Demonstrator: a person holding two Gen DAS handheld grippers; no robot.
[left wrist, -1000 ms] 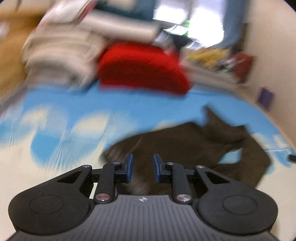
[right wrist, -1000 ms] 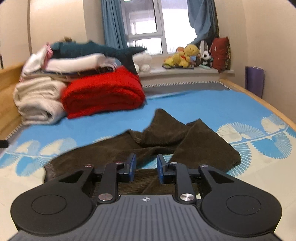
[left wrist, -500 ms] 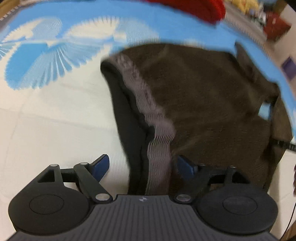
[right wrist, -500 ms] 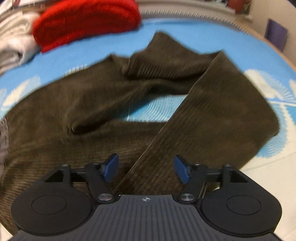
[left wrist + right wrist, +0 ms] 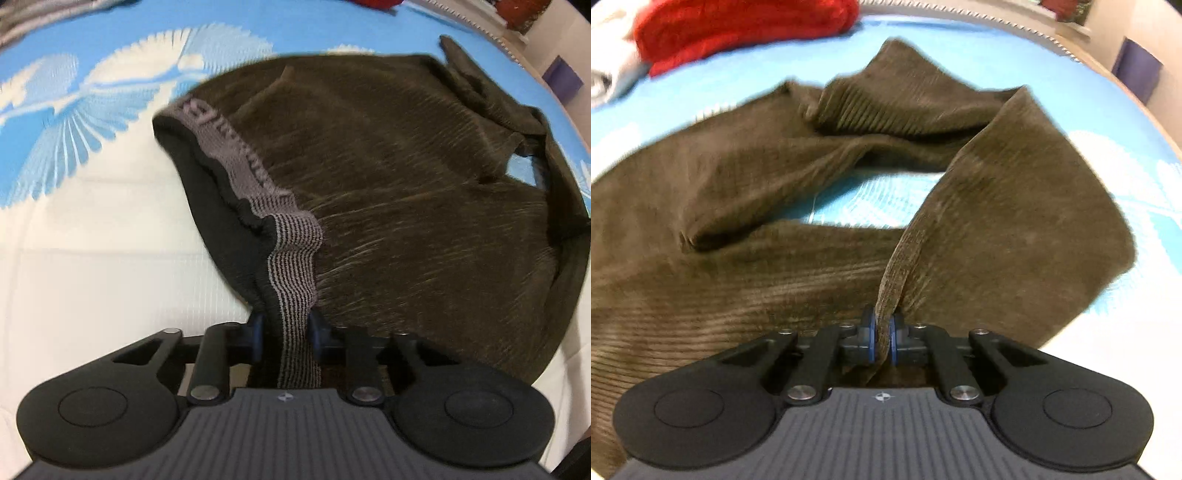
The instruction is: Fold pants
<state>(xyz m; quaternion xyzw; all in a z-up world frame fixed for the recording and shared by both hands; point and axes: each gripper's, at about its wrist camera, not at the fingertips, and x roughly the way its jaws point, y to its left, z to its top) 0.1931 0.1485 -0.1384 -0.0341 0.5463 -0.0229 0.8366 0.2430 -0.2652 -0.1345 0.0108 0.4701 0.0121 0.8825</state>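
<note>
Brown corduroy pants [image 5: 424, 192] lie on a blue and white bedspread [image 5: 92, 229]. The left gripper [image 5: 285, 334] is closing on the grey waistband [image 5: 295, 258]; the right gripper [image 5: 882, 339] pinches a pant leg [image 5: 1015, 221]. A red blanket [image 5: 738, 26] sits far beyond.

Woven lettering on grey waistband [image 5: 236, 155] of brown pants [image 5: 406, 192], near band's far end; blurred and seen at slant, no letter legible. Small round emblem on grey ribbed housing of left tool [image 5: 285, 338], same emblem on right tool [image 5: 882, 341]; mark only, no readable text. Nothing else written in view.
</note>
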